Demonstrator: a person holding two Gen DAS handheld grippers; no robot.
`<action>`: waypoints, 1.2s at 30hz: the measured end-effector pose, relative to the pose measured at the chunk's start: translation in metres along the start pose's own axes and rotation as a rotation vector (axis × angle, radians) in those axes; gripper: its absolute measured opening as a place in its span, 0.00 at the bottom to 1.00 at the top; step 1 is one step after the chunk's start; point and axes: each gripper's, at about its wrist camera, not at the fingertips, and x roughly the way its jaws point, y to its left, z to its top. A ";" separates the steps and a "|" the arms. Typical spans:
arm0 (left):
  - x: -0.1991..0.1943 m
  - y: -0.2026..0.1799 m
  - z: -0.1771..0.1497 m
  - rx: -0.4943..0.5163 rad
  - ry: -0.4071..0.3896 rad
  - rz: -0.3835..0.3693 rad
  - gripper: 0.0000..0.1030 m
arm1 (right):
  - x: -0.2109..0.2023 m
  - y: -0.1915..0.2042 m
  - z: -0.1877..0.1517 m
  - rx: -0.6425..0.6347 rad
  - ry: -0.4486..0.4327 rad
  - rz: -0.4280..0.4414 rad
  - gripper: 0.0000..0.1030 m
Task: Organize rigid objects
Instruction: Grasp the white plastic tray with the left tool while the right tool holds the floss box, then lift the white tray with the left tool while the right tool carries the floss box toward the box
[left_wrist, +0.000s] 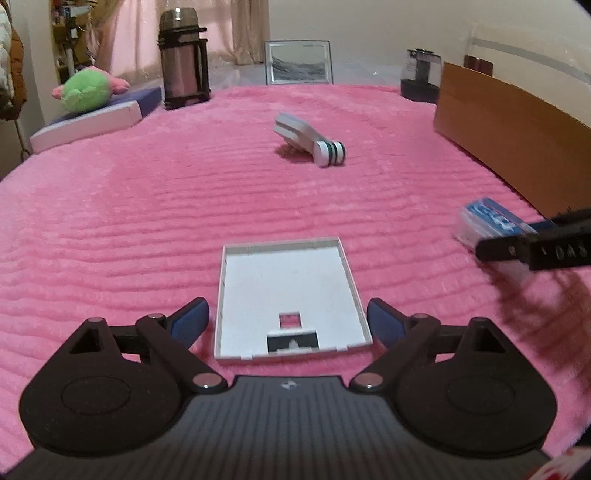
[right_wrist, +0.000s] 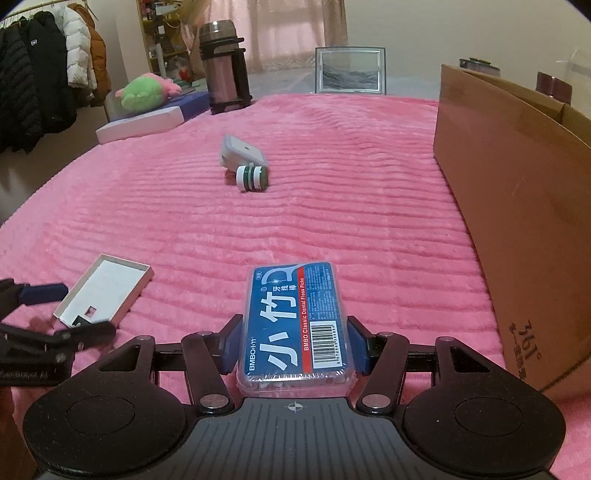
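Floss-pick box (right_wrist: 293, 325), clear plastic with a blue printed label, sits nearest the right wrist camera, lying between the blue pads of the right gripper (right_wrist: 293, 345). Pads press on its two long sides: jaws partly closed and clamped on it. Judged light and stiff, with smooth, somewhat slippery walls; thin plastic may flex if squeezed hard. Grip across the narrow width near the barcode end looks sound. Whether the box is lifted or rests on the pink blanket (right_wrist: 332, 221) I cannot tell.

Left gripper (left_wrist: 288, 325): jaws wide apart, nothing held. Shallow white tray (left_wrist: 288, 280) lies flat on the blanket between the two pads, its side rims clear of both. Judged very light, rigid but thin-walled, low rim; a flat piece on a soft pile is awkward to pinch from above. Best hold: across the two long side rims, pads set low against the blanket. Cut-out near the front edge is a weak spot, avoid it.

Further back, mid-blanket: white hinged case (left_wrist: 295, 131) leaning on a white-and-green ribbed spool (left_wrist: 330, 151), touching. Both look hard and light; the spool may roll.

Cardboard box (right_wrist: 509, 206) stands open at the right edge, the likely destination, near the right gripper.
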 end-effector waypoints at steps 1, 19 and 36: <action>0.003 -0.001 0.002 -0.004 -0.001 0.009 0.88 | -0.001 0.000 -0.001 -0.001 0.000 -0.002 0.52; 0.023 -0.001 0.003 -0.064 0.000 0.043 0.81 | 0.004 0.000 -0.006 -0.001 -0.008 -0.019 0.53; 0.010 -0.003 -0.002 -0.065 0.008 0.013 0.81 | -0.001 -0.001 -0.007 0.000 -0.024 -0.019 0.53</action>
